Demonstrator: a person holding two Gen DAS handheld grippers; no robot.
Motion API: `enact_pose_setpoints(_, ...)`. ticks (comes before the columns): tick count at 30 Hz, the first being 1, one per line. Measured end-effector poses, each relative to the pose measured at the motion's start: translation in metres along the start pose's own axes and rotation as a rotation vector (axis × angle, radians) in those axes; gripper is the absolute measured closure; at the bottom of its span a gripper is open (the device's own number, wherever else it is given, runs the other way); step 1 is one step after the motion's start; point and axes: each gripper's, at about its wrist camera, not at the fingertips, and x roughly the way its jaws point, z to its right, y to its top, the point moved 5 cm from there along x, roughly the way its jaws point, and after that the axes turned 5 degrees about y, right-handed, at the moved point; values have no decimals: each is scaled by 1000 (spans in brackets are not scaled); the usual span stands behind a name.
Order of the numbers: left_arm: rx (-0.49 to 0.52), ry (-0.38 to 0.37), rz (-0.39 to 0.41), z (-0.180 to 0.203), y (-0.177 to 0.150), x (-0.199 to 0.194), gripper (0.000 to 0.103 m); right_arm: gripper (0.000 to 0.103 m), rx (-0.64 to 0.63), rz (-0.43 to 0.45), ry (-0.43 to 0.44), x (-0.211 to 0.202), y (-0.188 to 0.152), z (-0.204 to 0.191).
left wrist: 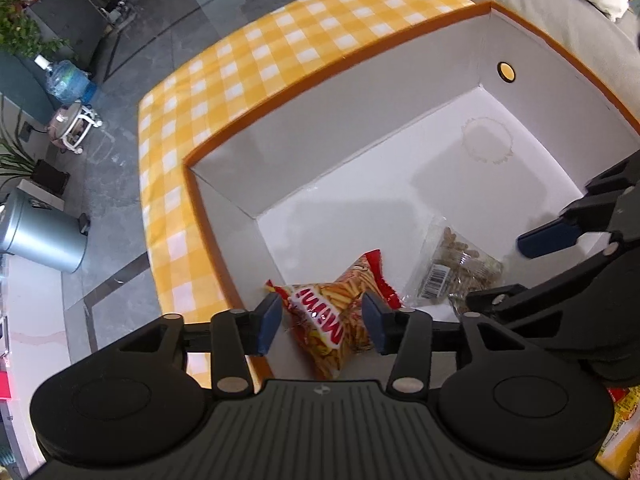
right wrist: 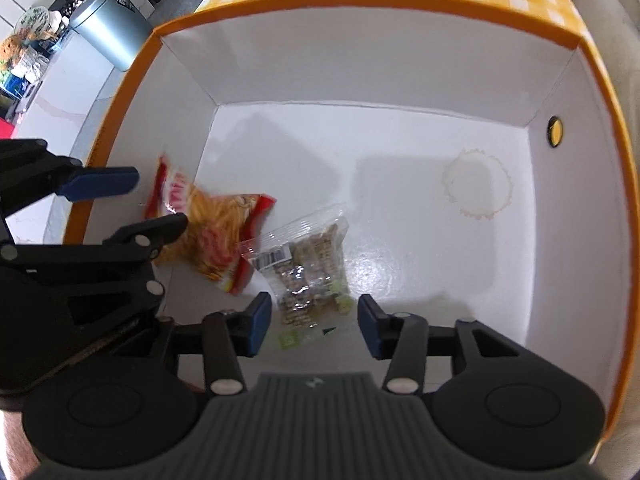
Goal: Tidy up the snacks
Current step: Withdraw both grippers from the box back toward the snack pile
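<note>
Left wrist: left tongs (left wrist: 322, 322) spread wide over red-yellow chip bag (left wrist: 332, 320), which lies in box (left wrist: 224, 200) corner.
Right wrist: right tongs (right wrist: 314, 326) wide above clear snack packet (right wrist: 308, 272) on box floor, touching chip bag.

Red-and-yellow bag of fries-shaped chips (left wrist: 336, 316) lying crumpled on the white floor of an orange-rimmed box (left wrist: 208, 216), against its left wall. Just beside it, touching at one corner, a clear packet of brown biscuits (right wrist: 308, 268) lying flat, barcode label up.
</note>
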Motion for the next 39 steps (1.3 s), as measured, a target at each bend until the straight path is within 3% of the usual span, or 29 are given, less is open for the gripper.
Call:
enact_pose_setpoints(11,-64,45,133,-19,-10,-53,34,29,-41,135,-67,-49,-11,-5)
enact_pose_setpoints(15,-101,41,179,-23,-20,-73,32,28,-30,196,-47,-68,-24,-11)
enact_pose_setpoints(26,-183,29,276,-17,-63,-119,31,28,-87,369,-113,-123,-79,-35)
enact_pose_setpoints(39,-269,-38,274,6,-129,-135,31,28,-62,420,-116,-141,-163,-40)
